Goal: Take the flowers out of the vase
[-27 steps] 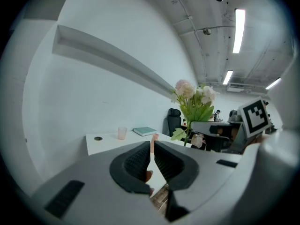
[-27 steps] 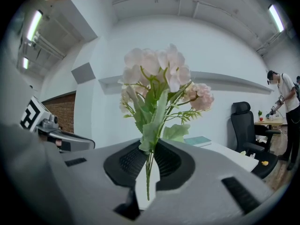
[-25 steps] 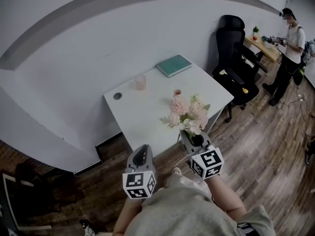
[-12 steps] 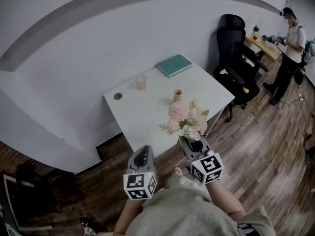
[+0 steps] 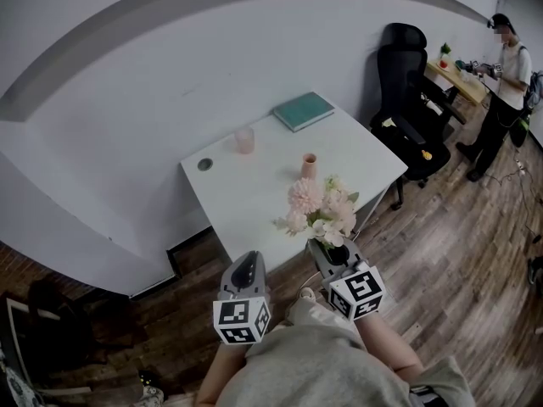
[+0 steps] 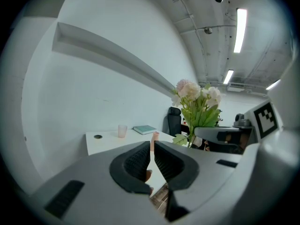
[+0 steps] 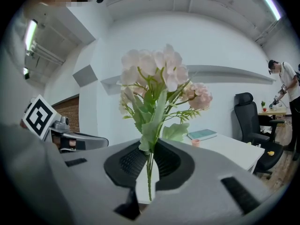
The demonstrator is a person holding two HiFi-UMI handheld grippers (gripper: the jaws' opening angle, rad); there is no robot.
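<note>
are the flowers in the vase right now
No, the right gripper holds the flowers by their stems, clear of the vase on the table.

- Head view: high above the person, looking steeply down; table (image 5: 254, 185) at mid-distance, left gripper (image 5: 246, 265) and right gripper (image 5: 327, 248) near the lower edge.
- Left gripper view: low, roughly level along its jaws, toward table and wall (image 6: 93, 93).
- Right gripper view: likewise; flowers (image 7: 157, 86) close before the lens.
- Shared by all three: table, teal book (image 5: 303, 111), black chair (image 5: 405, 58).

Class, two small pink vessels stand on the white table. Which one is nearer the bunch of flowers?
The narrow pink vase, mid-table, just beyond the flowers. The paler pink cup stands further back by the wall, left of the teal book.
</note>
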